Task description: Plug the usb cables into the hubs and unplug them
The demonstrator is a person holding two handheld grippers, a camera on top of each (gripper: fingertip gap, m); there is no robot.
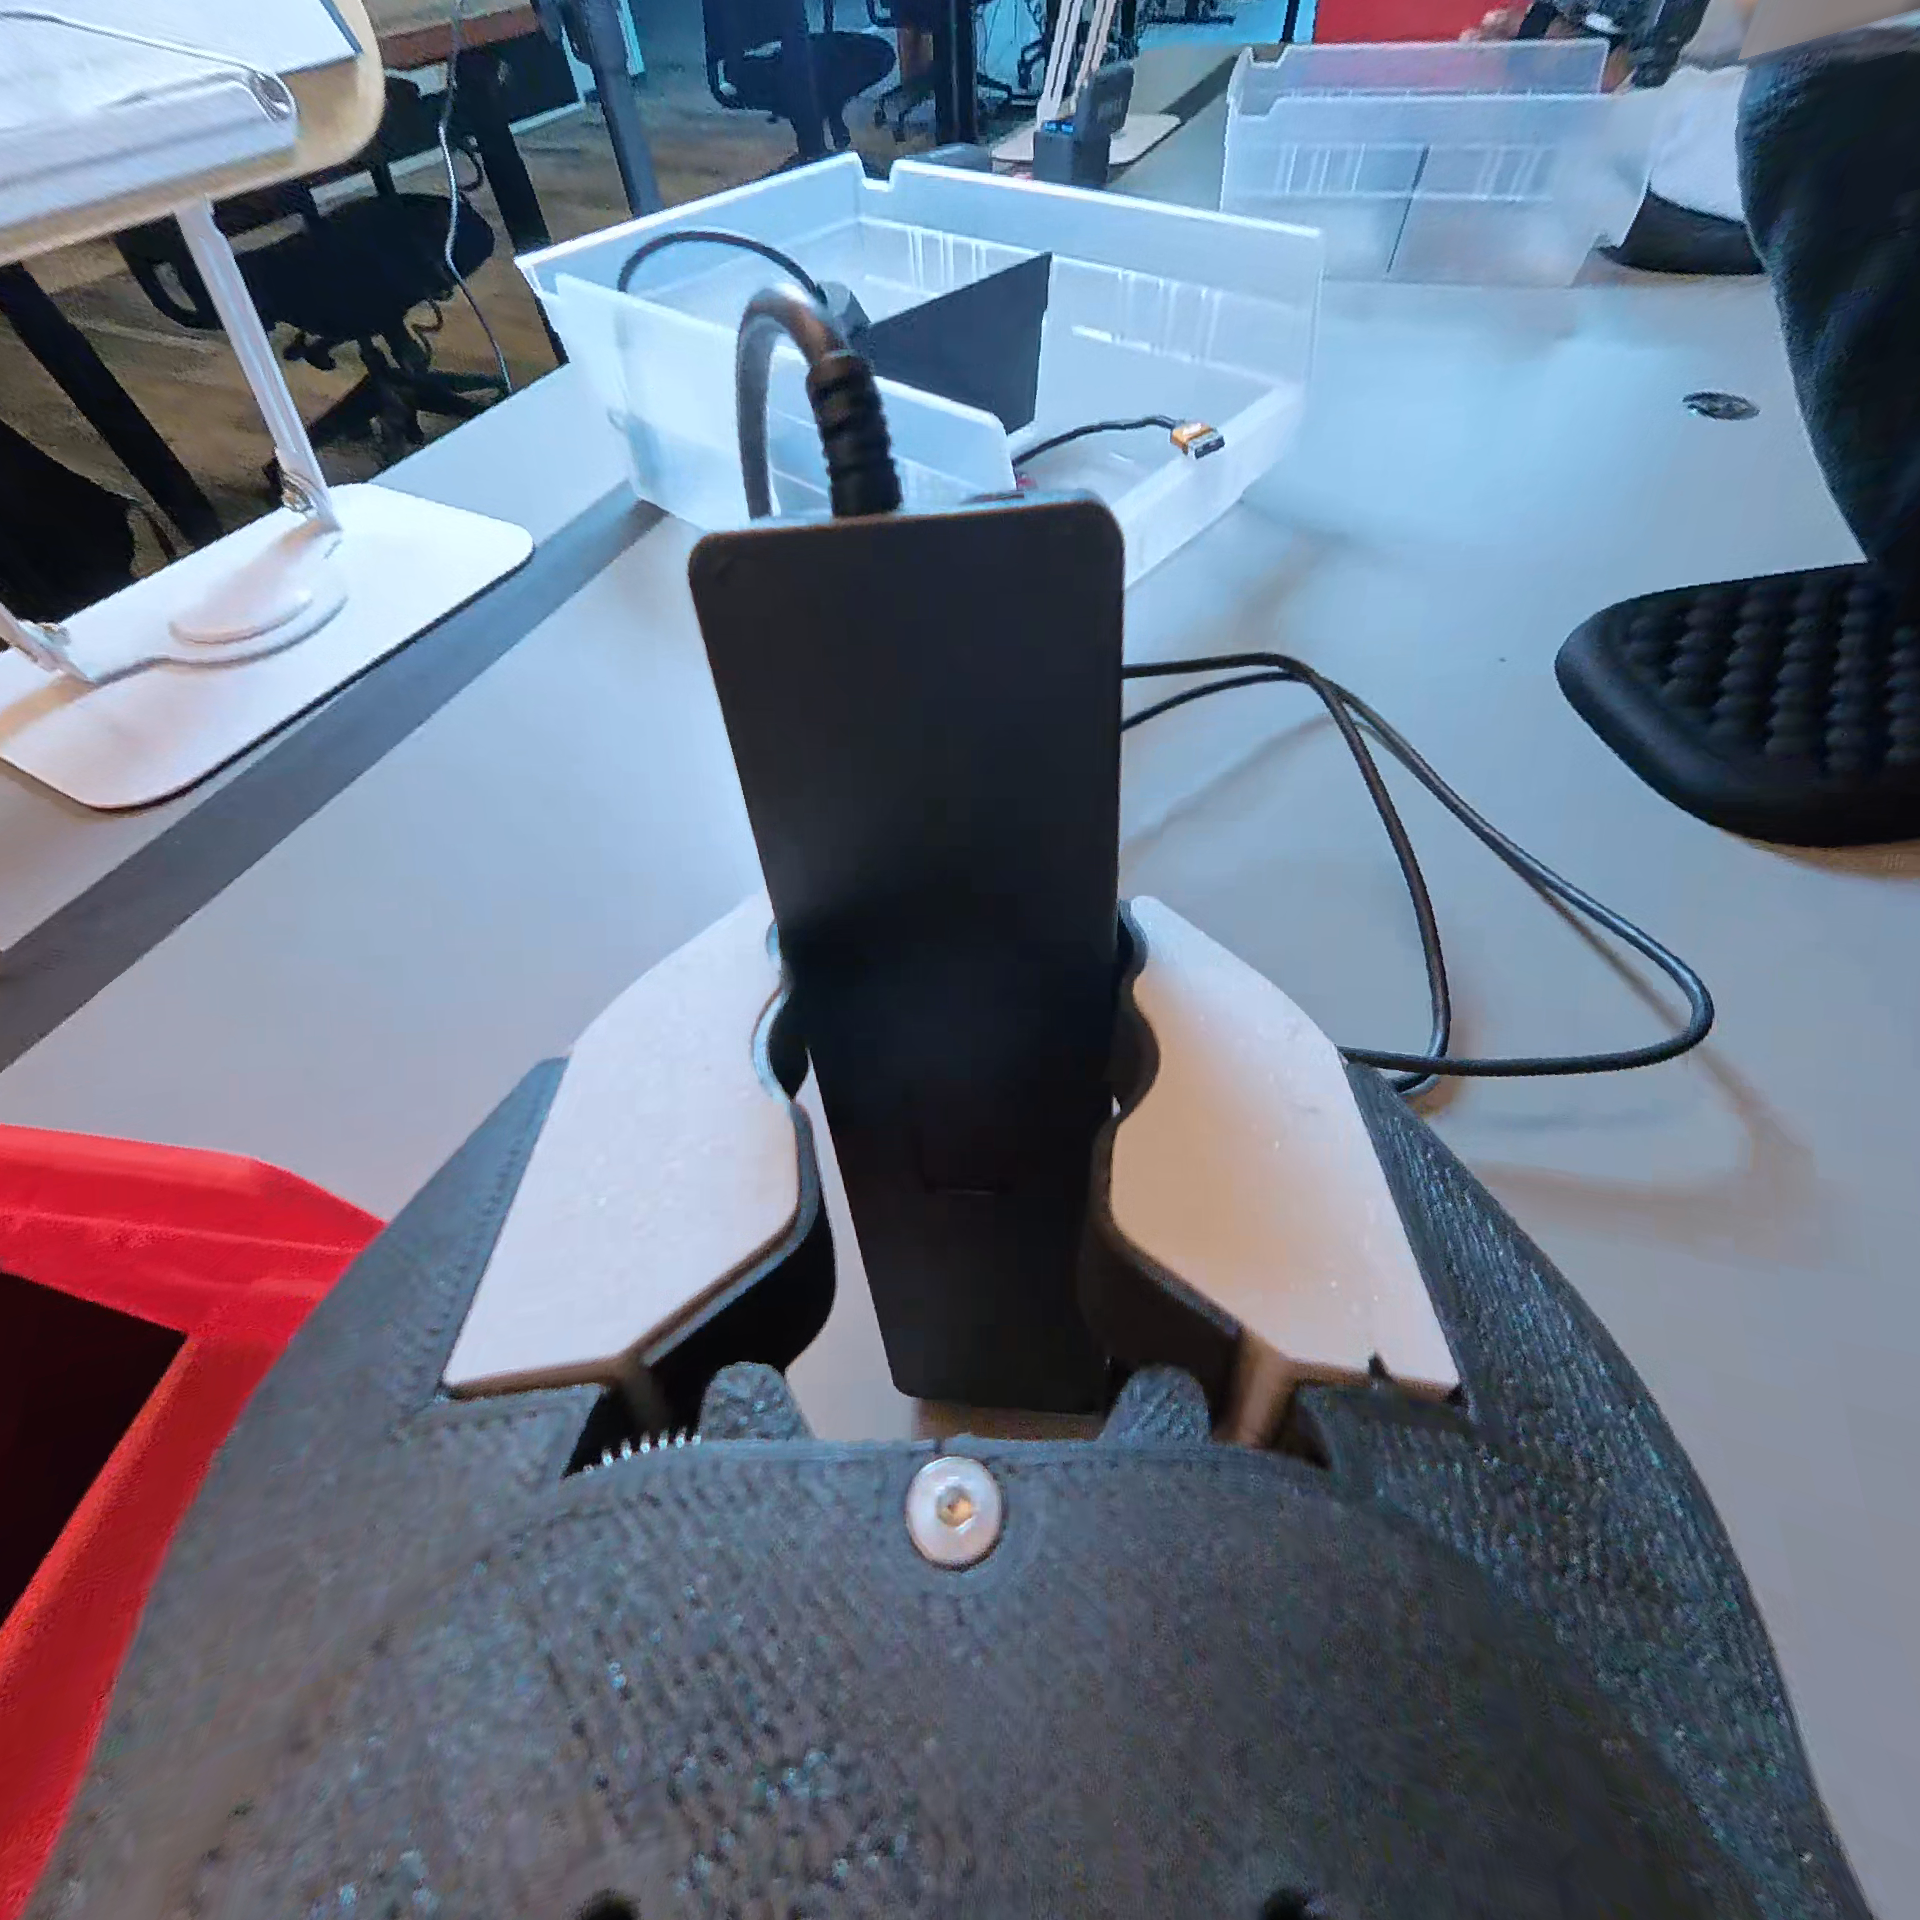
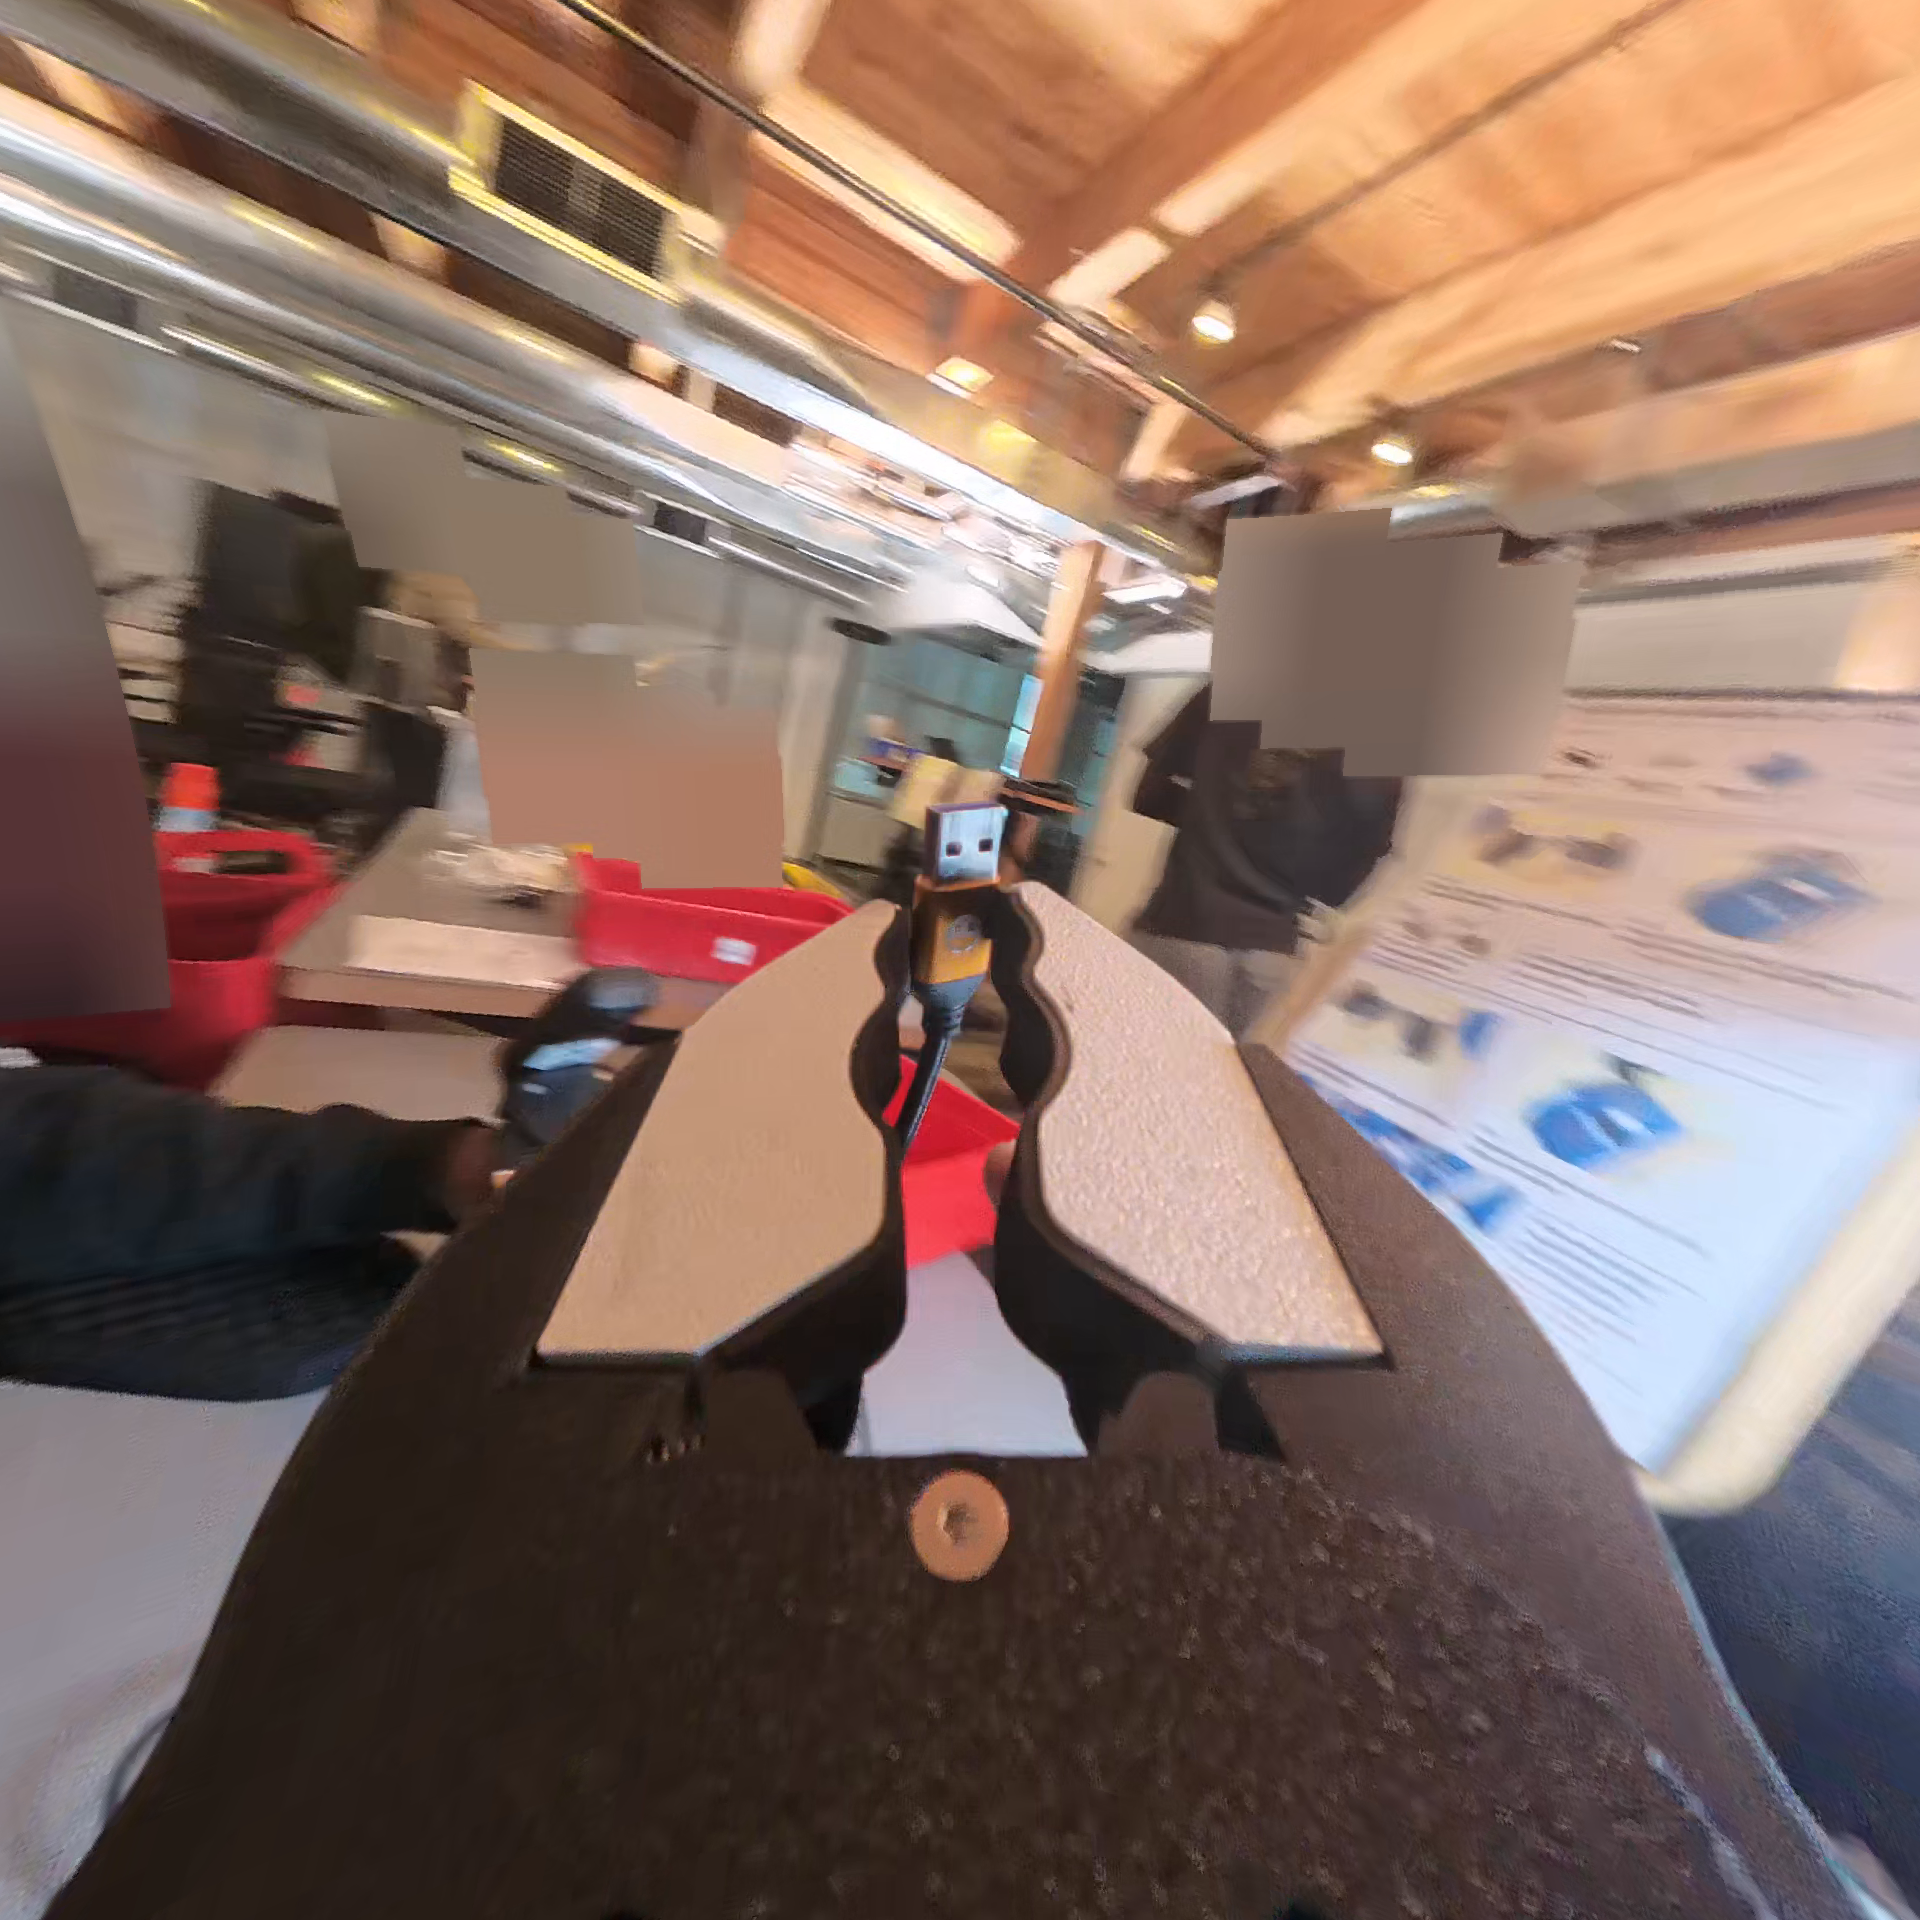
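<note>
Two claws are each gripping something: the left claw [image 1: 951, 971] is clamping a flat black rectangular USB hub [image 1: 909, 727] above the grey tabletop [image 1: 416, 914]. The right claw [image 2: 951, 940] is pinching an orange-sleeved USB cable plug [image 2: 961, 883], metal tip pointing away, seemingly raised toward the blurred ceiling.

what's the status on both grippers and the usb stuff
Left gripper shut on hub, held above table. Right gripper shut on usb plug, raised, not plugged in. Second plug lying in clear bin.

clear bin [image 1: 1195, 239], white stand [image 1: 260, 623]
</note>
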